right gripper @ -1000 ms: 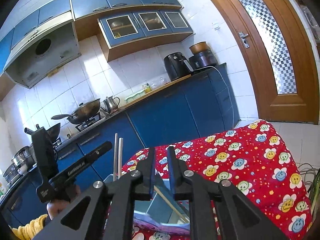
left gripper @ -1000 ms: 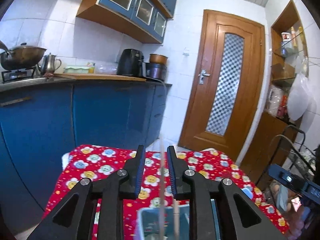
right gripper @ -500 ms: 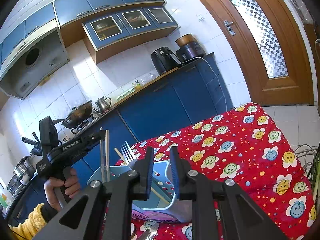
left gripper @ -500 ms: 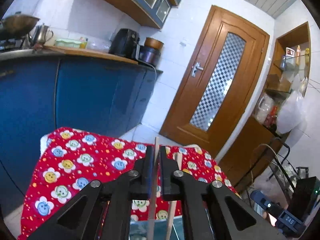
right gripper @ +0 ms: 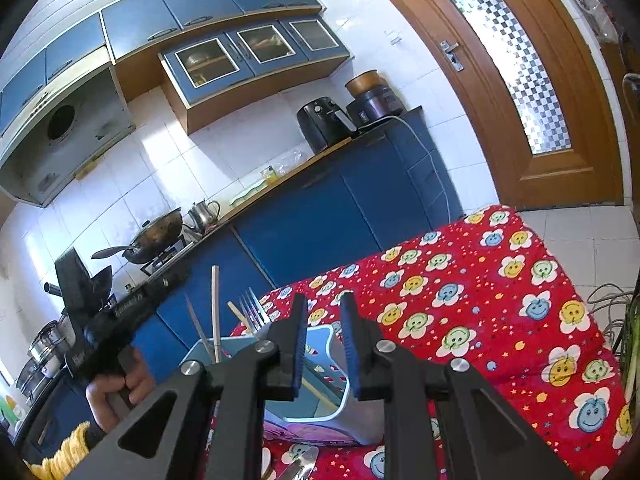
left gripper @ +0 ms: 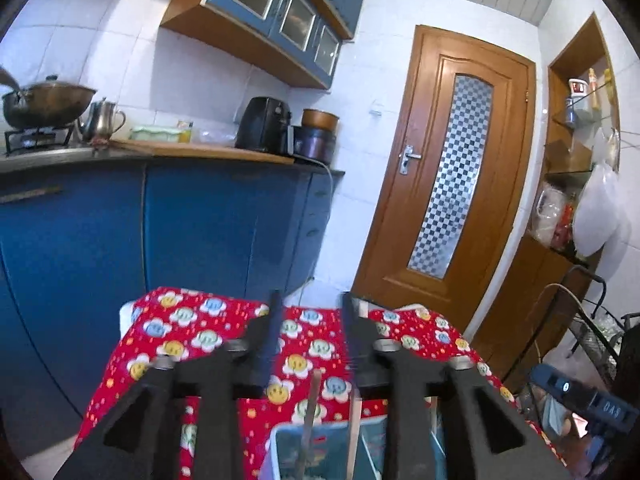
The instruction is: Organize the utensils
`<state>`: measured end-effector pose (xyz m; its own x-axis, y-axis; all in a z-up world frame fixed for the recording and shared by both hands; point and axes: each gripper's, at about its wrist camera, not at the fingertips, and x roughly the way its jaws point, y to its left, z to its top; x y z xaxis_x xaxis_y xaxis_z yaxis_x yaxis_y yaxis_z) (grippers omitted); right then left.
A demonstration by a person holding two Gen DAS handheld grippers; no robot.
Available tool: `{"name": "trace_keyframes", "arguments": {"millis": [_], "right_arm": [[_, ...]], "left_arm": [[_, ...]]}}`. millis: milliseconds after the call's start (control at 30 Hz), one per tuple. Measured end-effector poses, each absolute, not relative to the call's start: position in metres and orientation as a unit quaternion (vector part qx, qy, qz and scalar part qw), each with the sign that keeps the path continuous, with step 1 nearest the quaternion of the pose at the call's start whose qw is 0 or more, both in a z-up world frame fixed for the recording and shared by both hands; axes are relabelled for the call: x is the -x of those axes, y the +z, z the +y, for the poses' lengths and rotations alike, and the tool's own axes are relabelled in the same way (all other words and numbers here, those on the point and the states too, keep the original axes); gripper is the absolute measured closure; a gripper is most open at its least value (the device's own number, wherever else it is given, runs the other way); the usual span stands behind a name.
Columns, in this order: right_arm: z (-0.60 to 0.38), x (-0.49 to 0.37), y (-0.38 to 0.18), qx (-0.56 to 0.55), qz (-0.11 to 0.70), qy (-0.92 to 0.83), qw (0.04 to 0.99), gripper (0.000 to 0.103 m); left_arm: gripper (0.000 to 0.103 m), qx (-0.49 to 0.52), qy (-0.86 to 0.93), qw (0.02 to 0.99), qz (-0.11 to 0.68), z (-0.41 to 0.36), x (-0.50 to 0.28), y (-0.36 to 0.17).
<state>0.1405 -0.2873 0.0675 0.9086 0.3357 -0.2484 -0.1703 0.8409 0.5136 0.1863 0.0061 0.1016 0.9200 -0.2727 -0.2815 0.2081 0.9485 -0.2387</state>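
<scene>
A light blue utensil holder (right gripper: 320,380) stands on the red flowered tablecloth (right gripper: 480,300). Chopsticks (right gripper: 215,312) and a fork (right gripper: 252,308) stand upright in it. In the left wrist view the holder (left gripper: 320,452) sits just below my left gripper (left gripper: 310,320), which is open and empty, with two chopsticks (left gripper: 308,408) below its fingers. My right gripper (right gripper: 324,320) is open and empty, just above the holder's near side. The left gripper's body (right gripper: 104,320) shows in the right wrist view, beside the holder.
Metal cutlery (right gripper: 300,468) lies on the cloth in front of the holder. Blue kitchen cabinets (left gripper: 200,232) stand behind the table, with a wok (right gripper: 156,236) and kettle (left gripper: 100,120) on the counter. A wooden door (left gripper: 448,184) is at the right.
My left gripper was shut on a chopstick half a second ago; it has opened and the chopstick now stands in the holder. My right gripper has opened slightly wider.
</scene>
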Motion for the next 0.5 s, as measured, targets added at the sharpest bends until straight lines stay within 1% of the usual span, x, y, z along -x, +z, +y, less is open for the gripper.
{"name": "trace_keyframes", "arguments": {"millis": [300,500], "right_arm": [[-0.268,-0.116,0.081,-0.218,0.202,0.117,0.948,0.083],[-0.253,-0.093,0.076,-0.2,0.224,0.114,0.947,0.079]], "left_arm": [[0.064,0.117,-0.139,0.967,0.181,0.024,-0.149,0.101],[0.064,0.082,-0.152,0.964,0.201,0.016,-0.133,0.105]]}}
